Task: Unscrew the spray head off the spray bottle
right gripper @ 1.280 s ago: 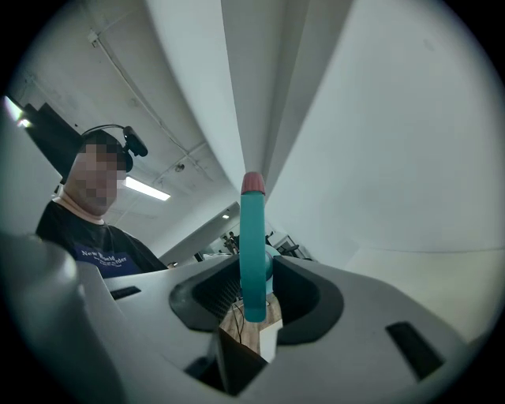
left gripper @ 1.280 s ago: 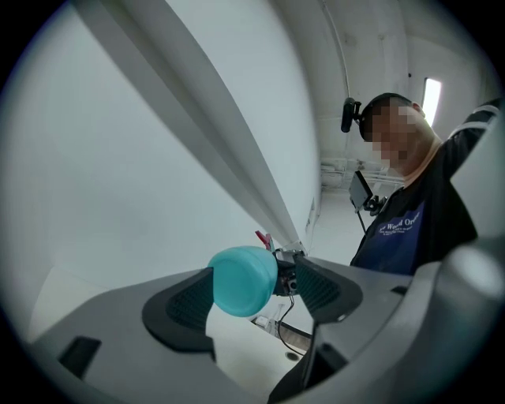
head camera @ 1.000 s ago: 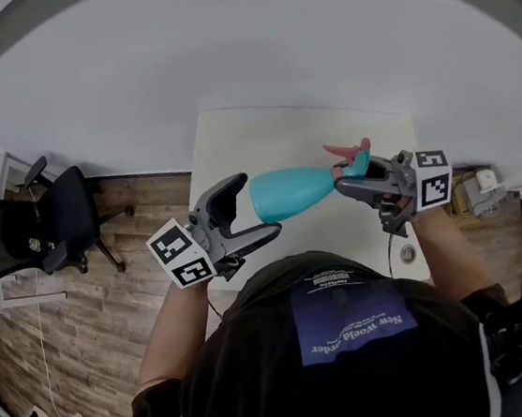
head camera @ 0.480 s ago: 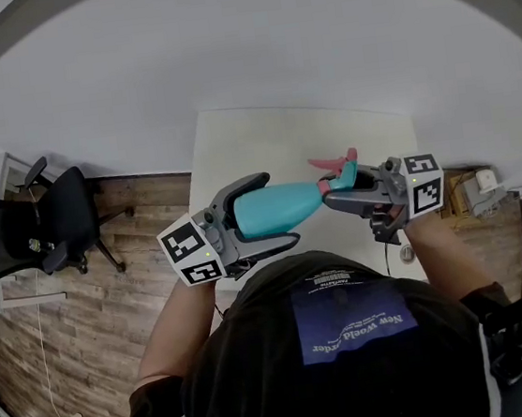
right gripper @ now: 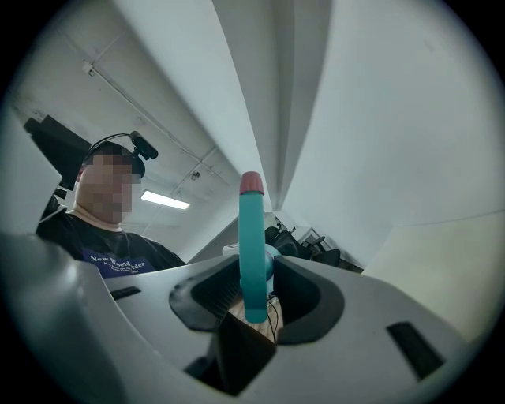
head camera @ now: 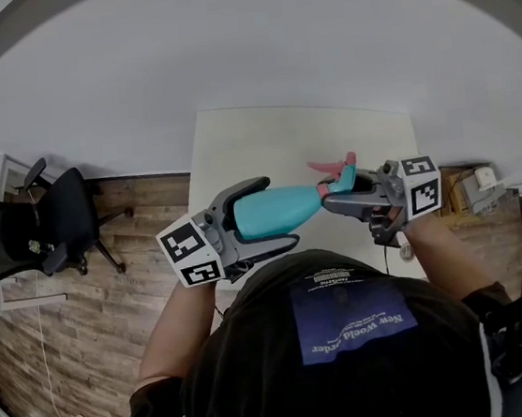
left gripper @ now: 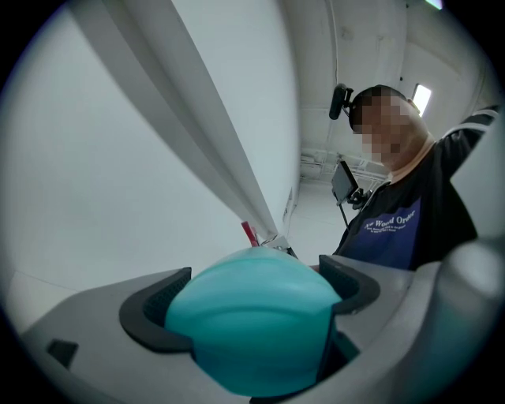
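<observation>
**Clerk:** Entry one, head view?

**Checker:** One spray bottle [head camera: 289, 204], teal, lying level in mid-air at frame centre, above the pale table [head camera: 272, 140]. The left gripper [head camera: 266, 213] spans its broad base. The right gripper [head camera: 342, 193] takes the spray head [head camera: 337, 170] at centre right. One office chair [head camera: 18, 228] at far left, no part in the job.

**Clerk:** Reason for the arrangement?

**Checker:** Probably one end is steadied so the other can be turned. The two grips face each other along the bottle's length.

**Clerk:** Entry two, left gripper view?

**Checker:** The bottle's rounded base [left gripper: 252, 323] fills the lower centre, seated between the dark pads [left gripper: 154, 312]. Both pads lie against its sides, so the jaws are closed on the body, as far as shows.

**Clerk:** Entry three, right gripper view?

**Checker:** The spray head [right gripper: 252, 237], a teal lever with a red tip, stands upright at centre. The jaws are drawn in on its lower part, with the pads [right gripper: 209, 296] snug on either side. It is gripped.

**Clerk:** Status?

**Checker:** The head appears to be still on the bottle, so the unscrewing is judged unfinished.
</observation>
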`<state>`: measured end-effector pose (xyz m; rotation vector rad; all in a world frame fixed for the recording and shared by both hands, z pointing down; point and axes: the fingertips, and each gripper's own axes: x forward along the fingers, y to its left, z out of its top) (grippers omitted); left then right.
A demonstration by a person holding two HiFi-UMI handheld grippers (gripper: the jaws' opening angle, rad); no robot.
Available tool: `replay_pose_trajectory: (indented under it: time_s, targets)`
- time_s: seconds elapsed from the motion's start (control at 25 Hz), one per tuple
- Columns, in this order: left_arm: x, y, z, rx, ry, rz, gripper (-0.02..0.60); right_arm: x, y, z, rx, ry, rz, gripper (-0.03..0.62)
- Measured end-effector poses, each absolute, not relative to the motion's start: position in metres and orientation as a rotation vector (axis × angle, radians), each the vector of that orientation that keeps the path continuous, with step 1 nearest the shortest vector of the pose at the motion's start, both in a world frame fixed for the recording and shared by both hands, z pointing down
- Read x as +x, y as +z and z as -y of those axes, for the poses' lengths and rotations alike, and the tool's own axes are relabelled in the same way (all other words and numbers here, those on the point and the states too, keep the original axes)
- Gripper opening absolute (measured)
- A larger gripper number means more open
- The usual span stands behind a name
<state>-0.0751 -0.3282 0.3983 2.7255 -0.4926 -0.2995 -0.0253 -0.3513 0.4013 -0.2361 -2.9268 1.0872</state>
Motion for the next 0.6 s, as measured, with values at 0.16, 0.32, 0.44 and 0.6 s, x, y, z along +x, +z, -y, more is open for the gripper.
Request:
replay_pose_trajectory:
  time_s: [0.16, 0.32, 0.44, 0.6]
  targets:
    - [-0.077, 0.3977, 0.3285, 2.73, -0.296, 0.51, 0.508, -0.025, 0.403, 0.3503, -0.209, 0.993, 2.911, 0.124]
    - [-0.078, 0.397, 0.3284, 2.75, -0.276, 0.514, 0.506, -0.0249, 0.4047, 0.3504, -0.197, 0.885, 2.861, 0.124]
    - [-0.0786, 0.3965, 0.3282, 2.752, -0.273, 0.512, 0.506, -0.0265, 0.4045, 0.3492, -0.205, 0.855, 2.836, 0.124]
    - [-0.0778, 0.3979, 0.3271, 2.732, -0.263, 0.494, 0.506, -0.0271, 0.4008, 0.3481, -0.213, 0.792, 2.843, 0.124]
